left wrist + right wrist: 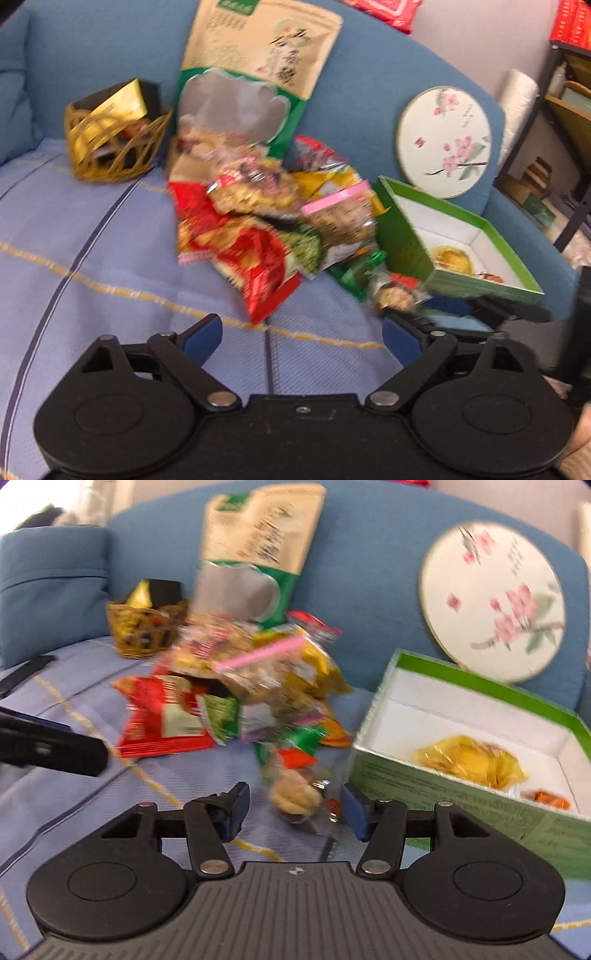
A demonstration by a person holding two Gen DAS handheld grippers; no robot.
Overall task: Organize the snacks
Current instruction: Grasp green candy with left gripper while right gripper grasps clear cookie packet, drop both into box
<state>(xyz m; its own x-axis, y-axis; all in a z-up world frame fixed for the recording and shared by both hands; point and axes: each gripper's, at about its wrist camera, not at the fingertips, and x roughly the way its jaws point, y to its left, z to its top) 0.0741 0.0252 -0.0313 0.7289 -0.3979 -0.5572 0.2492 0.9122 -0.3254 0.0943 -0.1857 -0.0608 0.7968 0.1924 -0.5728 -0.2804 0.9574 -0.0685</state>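
Observation:
A heap of snack packets [258,221] [240,686] lies on a blue striped sofa seat. An open green box [406,236] [443,794] at the right holds a yellow wrapped snack [452,258] [472,762] and a small orange one [546,798]. My right gripper [295,806] stands open around a small clear-wrapped pastry [295,799] [395,295] lying just left of the box; a gap shows beside its left pad. My left gripper [301,332] is open over bare seat fabric, in front of a red packet [258,273], with nothing between its fingers.
A wicker basket [114,162] [144,642] with a gold box stands at the back left. A large beige pouch [266,44] [258,524] and a round floral disc [445,140] [491,602] lean on the sofa back. Shelves [569,129] stand at the far right.

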